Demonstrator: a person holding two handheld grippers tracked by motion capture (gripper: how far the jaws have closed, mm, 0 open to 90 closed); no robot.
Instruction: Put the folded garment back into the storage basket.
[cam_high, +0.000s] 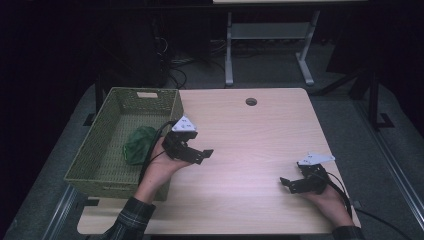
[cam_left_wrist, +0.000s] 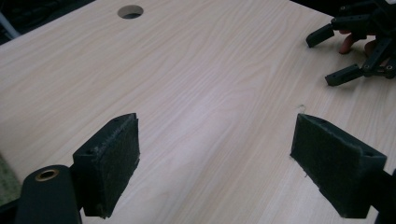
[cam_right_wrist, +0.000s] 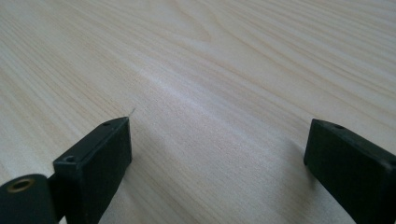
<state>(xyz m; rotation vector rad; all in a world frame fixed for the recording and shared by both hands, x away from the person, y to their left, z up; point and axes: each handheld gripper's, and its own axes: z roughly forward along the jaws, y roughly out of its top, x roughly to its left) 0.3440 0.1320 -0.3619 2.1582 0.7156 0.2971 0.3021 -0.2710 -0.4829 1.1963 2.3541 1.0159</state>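
Observation:
My left gripper (cam_high: 204, 155) hovers open over the table just right of a woven green basket (cam_high: 165, 100), and nothing sits between its jaws (cam_left_wrist: 215, 163). A crumpled green cloth (cam_high: 138, 145) lies inside the basket. My right gripper (cam_high: 286, 184) rests low near the table's right front, open and holding nothing (cam_right_wrist: 217, 163). In the left gripper view, that right gripper (cam_left_wrist: 334, 56) appears at the upper right with its jaws apart.
The light wooden table (cam_high: 250, 140) has a round cable hole (cam_high: 251, 101) near its far edge, also seen as the cable hole (cam_left_wrist: 130, 11) in the left gripper view. Behind the table stand a desk frame (cam_high: 270, 40) and floor cables.

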